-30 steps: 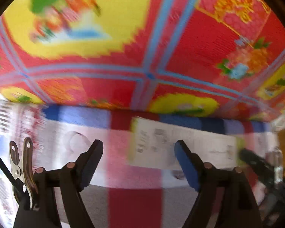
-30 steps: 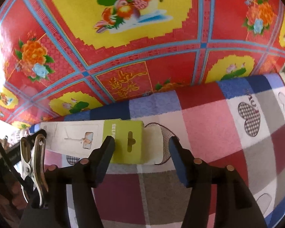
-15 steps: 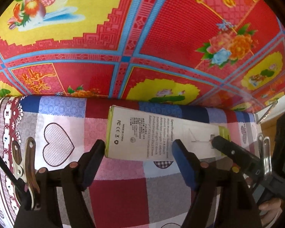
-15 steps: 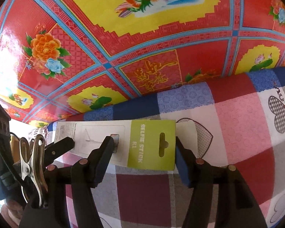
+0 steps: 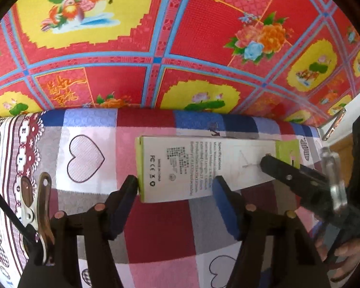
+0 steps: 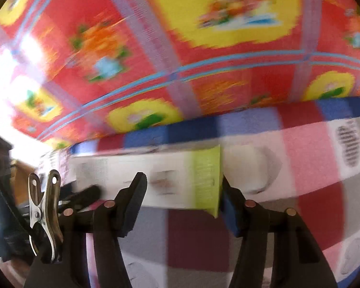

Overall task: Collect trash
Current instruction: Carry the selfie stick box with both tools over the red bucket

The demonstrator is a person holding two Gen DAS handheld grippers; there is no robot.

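White-and-green carton lies flat on checked cloth.

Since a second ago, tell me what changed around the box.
Both claws closed in on the box: the left claw, its jaws just closing, now straddles the printed end, and the right claw the green end. The box remains lying on the checked cloth.

**Background surfaces**

Near: checked cloth in pink, maroon, grey and white squares with outlined hearts, blue band along far edge. Far: glossy red floor covering, blue gridlines, yellow panels with ducks, flowers.
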